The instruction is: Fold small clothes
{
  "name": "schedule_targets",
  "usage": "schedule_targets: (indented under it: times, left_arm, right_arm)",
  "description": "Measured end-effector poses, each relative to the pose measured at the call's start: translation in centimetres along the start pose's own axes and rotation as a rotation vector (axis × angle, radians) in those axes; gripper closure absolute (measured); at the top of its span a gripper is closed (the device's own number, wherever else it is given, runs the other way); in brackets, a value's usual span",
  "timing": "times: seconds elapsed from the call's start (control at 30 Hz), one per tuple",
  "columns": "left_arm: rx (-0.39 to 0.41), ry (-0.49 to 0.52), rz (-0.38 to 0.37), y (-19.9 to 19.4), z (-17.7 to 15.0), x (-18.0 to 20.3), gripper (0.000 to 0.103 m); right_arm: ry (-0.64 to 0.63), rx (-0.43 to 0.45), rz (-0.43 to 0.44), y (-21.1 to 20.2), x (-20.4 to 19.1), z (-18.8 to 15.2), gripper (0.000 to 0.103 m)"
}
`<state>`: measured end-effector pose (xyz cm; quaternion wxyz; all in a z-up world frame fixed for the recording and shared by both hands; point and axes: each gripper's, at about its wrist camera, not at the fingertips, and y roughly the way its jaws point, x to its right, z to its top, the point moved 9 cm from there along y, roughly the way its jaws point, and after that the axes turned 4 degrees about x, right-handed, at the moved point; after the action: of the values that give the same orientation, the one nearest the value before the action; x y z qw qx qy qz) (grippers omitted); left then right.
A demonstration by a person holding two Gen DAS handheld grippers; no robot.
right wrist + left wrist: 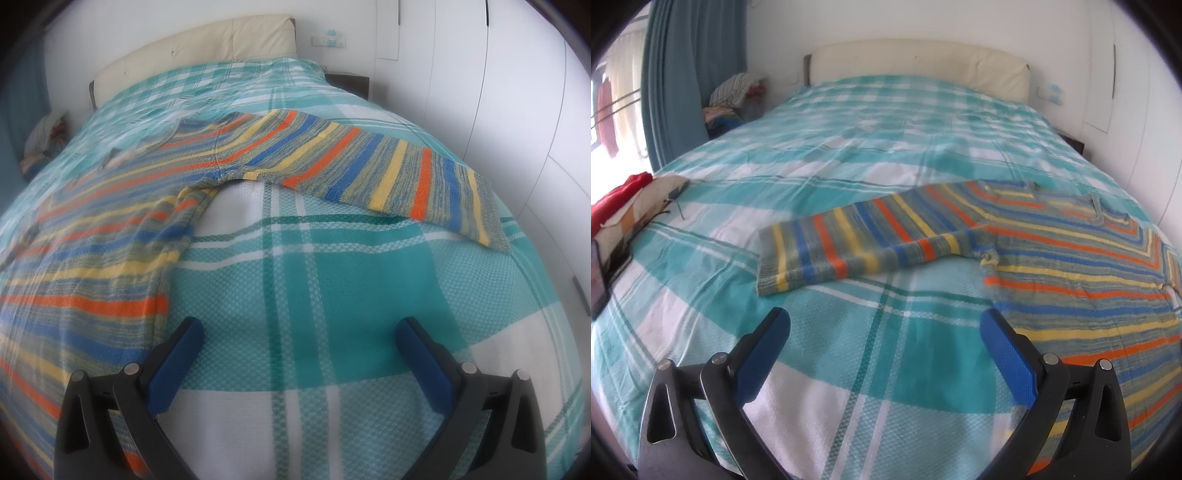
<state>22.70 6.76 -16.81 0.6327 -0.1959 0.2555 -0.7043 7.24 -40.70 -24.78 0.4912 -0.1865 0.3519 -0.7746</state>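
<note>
Nearest us, our left gripper (884, 325) and right gripper (299, 334) both hung wide apart, holding nothing, just above the checked bedspread (820, 354). The striped sweater (1071, 258) lay flat between them, one sleeve (849, 240) out left, the other sleeve (388, 166) out right. It looked soft, light and floppy, so we thought the sleeve ends were best to pinch. Far left lay a red cloth (617, 199), well apart. Nothing blocked us.

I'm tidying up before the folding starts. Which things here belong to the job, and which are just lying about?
For the job:
striped sweater
left gripper, open
right gripper, open

Lying about:
clothes pile beside the bed
red cloth
phone
</note>
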Motion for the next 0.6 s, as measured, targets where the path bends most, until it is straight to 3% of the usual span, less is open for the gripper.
schedule_targets:
  times: [0.23,0.3,0.43,0.6]
  left_arm:
    - [-0.016,-0.002,-0.017,0.0,-0.5,-0.3,0.001]
    - [-0.058,0.003,-0.065,0.1,-1.2,0.1,0.001]
    - [-0.168,0.092,-0.089,0.1,-3.2,0.8,0.001]
    - [-0.18,0.168,-0.024,-1.2,-4.0,-0.5,0.001]
  right_arm:
    - [0.0,0.001,0.0,0.0,0.0,0.0,0.0]
    - [0.0,0.001,0.0,0.0,0.0,0.0,0.0]
    - [-0.001,0.003,0.001,0.0,0.0,0.0,0.0]
    - [-0.009,0.004,-0.003,-0.3,-0.1,0.1,0.0]
